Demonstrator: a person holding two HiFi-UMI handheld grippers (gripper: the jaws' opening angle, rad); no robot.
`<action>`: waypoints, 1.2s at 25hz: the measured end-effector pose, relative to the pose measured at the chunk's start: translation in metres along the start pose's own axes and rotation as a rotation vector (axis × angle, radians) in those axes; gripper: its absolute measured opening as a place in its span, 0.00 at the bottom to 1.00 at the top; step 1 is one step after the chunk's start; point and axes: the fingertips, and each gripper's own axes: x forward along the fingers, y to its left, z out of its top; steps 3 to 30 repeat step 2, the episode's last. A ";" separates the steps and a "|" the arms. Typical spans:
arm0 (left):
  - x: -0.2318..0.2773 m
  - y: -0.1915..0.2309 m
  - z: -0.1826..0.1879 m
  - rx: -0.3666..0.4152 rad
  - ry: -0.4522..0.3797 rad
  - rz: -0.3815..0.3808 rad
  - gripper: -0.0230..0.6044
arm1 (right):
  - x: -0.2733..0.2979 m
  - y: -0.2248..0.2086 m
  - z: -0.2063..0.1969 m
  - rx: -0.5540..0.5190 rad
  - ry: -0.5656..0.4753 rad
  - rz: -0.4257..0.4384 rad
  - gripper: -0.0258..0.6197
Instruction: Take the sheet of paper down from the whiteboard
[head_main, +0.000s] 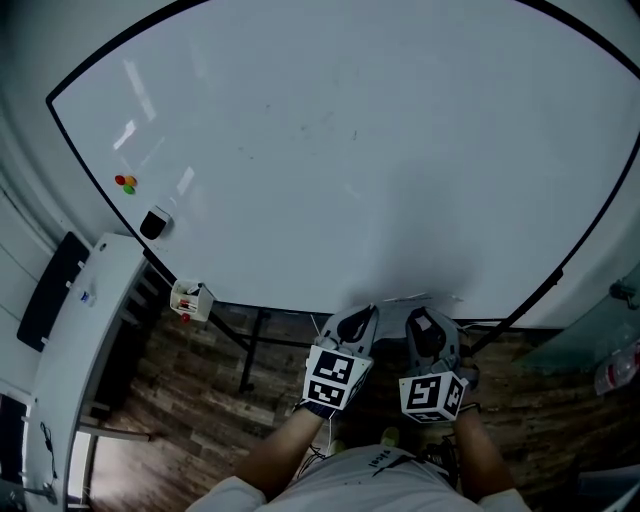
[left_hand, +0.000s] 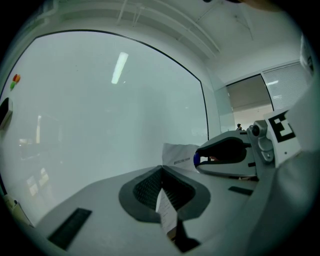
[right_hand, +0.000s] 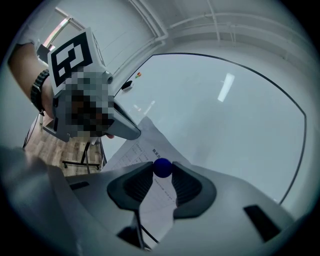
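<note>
Whiteboard (head_main: 350, 150); paper (right_hand: 142, 142) mostly hidden, poss. magnet (right_hand: 162, 167)

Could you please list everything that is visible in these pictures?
black-framed white whiteboard: one, white, fills the head view.
printed white sheet of paper: one, white, at the board's bottom edge.
round blue magnet: one, blue, on the paper.
small round magnets: cluster, red, orange, green, board's left side.
black eraser: one, black, below those magnets.
white table: one, white, left of the board.
wooden floor: brown, under the board.
left tongs: one, grey, shut on the paper's edge.
right tongs: one, grey, shut on the blue magnet.
</note>
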 end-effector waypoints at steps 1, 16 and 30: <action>0.000 0.000 0.001 -0.001 -0.001 0.000 0.06 | 0.000 -0.001 0.001 -0.002 -0.002 -0.002 0.24; 0.000 0.000 0.001 -0.003 -0.003 0.001 0.06 | 0.000 -0.002 0.001 -0.003 -0.004 -0.003 0.24; 0.000 0.000 0.001 -0.003 -0.003 0.001 0.06 | 0.000 -0.002 0.001 -0.003 -0.004 -0.003 0.24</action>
